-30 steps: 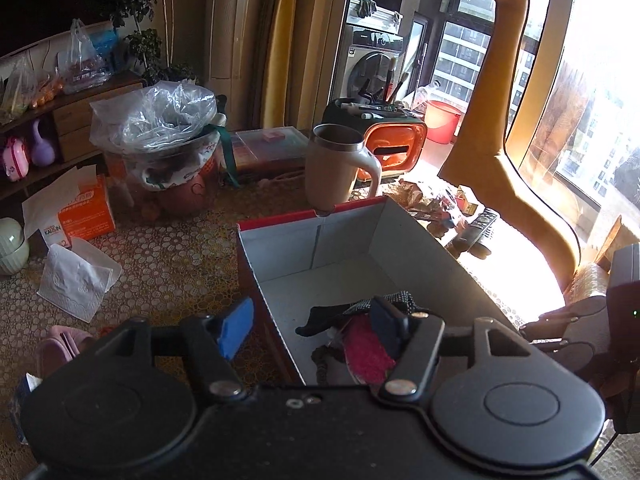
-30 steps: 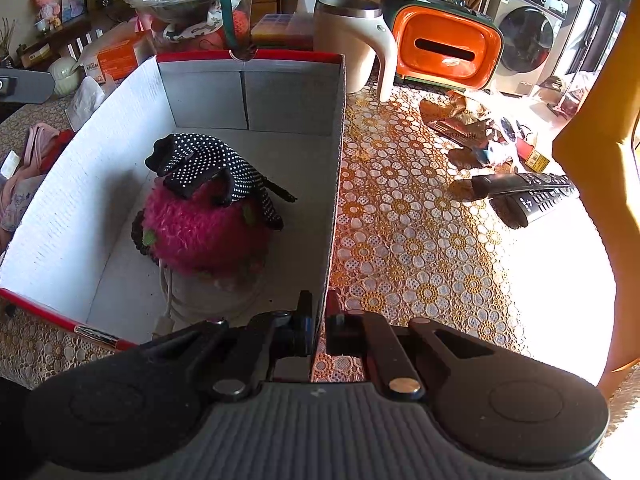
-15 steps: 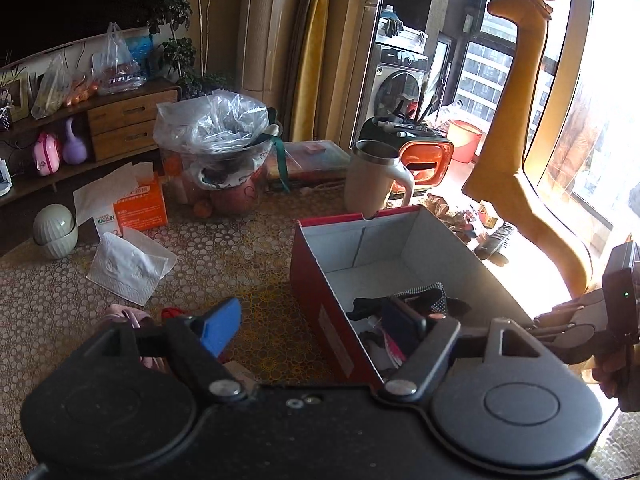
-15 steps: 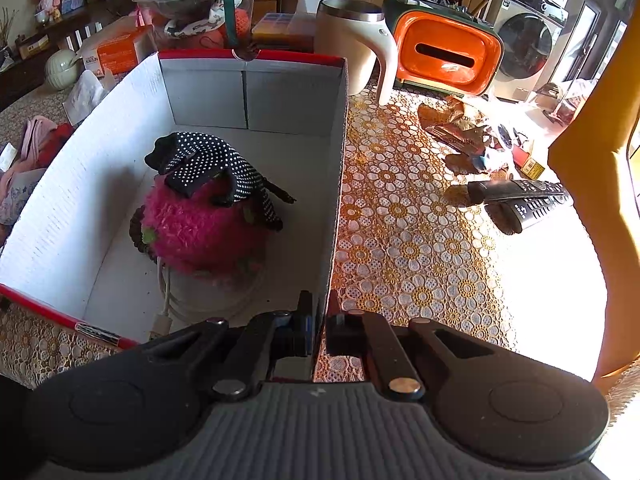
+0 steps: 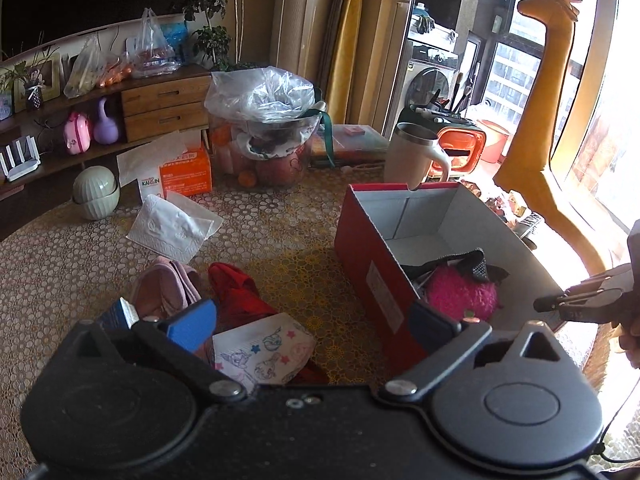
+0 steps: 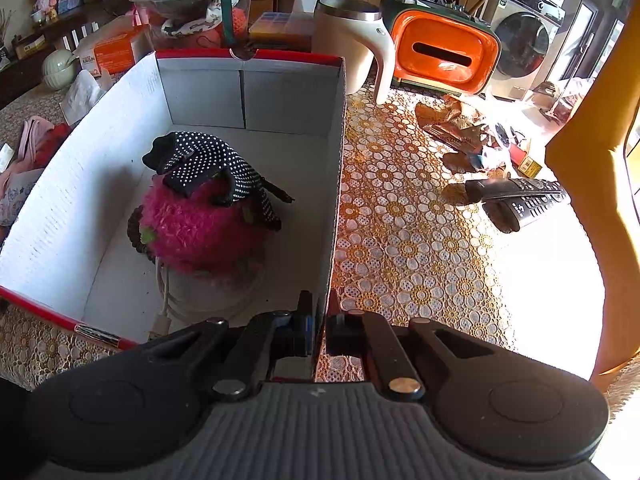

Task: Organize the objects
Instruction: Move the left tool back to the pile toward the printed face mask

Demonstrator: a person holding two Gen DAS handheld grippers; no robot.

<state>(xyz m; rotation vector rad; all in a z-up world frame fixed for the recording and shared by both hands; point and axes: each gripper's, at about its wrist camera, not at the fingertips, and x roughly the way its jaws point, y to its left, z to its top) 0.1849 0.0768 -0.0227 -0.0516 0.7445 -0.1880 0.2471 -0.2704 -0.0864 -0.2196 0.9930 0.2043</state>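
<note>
Left claw (image 5: 310, 322): jaws opening, spread wide, blue pads (image 5: 191, 322) facing inward, nothing pressed between them; angled downward over the counter. Right claw (image 6: 319, 320): jaws pinched nearly together, clamped on the thin side wall of the box (image 6: 338, 184), one finger inside and one outside; pitched steeply down. In the left wrist view, right claw seen side-on at the far right edge, tips together, with part of a hand (image 5: 630, 336) gripping behind it. No sleeve or forearm visible in either view.
</note>
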